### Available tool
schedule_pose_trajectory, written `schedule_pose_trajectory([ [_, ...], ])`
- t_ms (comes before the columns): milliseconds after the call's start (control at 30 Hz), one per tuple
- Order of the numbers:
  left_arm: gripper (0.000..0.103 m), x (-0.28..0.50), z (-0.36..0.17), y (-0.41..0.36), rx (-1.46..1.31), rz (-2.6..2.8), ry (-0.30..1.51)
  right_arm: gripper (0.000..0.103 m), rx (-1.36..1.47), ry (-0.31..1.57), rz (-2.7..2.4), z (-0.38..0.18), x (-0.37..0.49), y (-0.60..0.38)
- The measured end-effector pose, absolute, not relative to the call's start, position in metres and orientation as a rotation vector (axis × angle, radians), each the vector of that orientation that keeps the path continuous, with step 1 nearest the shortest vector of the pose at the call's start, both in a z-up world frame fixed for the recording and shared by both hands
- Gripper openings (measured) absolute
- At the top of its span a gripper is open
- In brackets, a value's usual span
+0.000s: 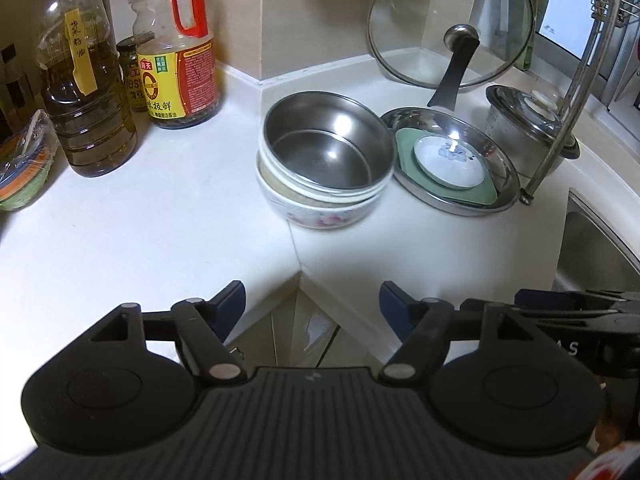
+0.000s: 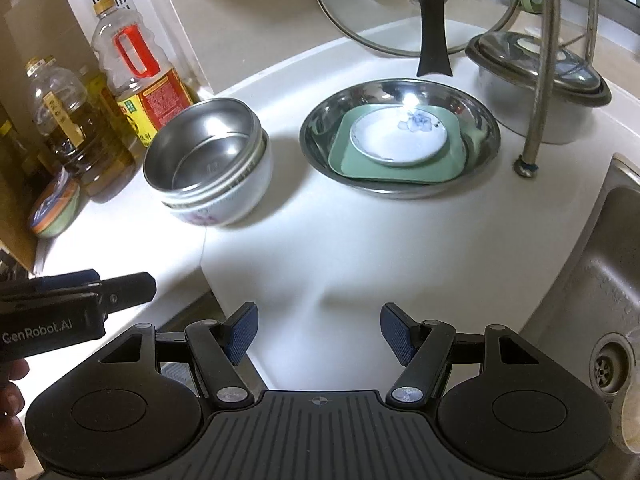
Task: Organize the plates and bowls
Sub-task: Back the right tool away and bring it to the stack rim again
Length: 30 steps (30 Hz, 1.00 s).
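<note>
A steel bowl [image 1: 326, 146] sits nested in a white floral bowl [image 1: 320, 210] on the white counter; both show in the right wrist view too, the steel bowl [image 2: 202, 148] and the floral bowl [image 2: 236, 196]. Beside them a steel dish [image 1: 508, 184] holds a green square plate [image 1: 408, 152] with a small white flowered saucer [image 1: 452, 158] on top. The same stack shows in the right wrist view: dish [image 2: 476, 120], green plate [image 2: 452, 160], saucer [image 2: 400, 136]. My left gripper [image 1: 312, 306] is open and empty, back from the bowls. My right gripper [image 2: 319, 330] is open and empty.
Oil and sauce bottles [image 1: 180, 52] stand at the back left. A glass pot lid [image 1: 452, 24] leans on the wall. A lidded pot [image 1: 528, 120] and rack leg [image 1: 560, 120] stand at the right. The sink [image 2: 608, 292] lies to the right. The left gripper [image 2: 72, 300] shows in the right view.
</note>
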State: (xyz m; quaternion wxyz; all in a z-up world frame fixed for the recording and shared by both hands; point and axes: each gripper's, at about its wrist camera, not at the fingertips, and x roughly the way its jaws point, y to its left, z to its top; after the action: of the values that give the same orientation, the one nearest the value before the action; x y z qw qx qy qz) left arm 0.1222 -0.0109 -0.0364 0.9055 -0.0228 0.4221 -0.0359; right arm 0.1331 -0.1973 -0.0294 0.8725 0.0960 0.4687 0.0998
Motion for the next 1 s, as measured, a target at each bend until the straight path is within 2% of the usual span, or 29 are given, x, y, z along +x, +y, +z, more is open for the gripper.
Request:
schedule_pose_trajectory([
  [400,0.082,0.101,-0.035,-0.038,-0.034,-0.035,0.841,0.068,0.204,0.969,0.242,-0.029,0.116,-0.223],
  [467,0.087,0.098,-0.034,-0.040,-0.034,-0.027,0.834,0.068,0.204,0.966,0.248,-0.029,0.114,-0.225],
  [1000,0.090,0.092,-0.030,-0.037,-0.048,0.027,0.811,0.068,0.218,0.921,0.274,-0.026,0.120,-0.233],
])
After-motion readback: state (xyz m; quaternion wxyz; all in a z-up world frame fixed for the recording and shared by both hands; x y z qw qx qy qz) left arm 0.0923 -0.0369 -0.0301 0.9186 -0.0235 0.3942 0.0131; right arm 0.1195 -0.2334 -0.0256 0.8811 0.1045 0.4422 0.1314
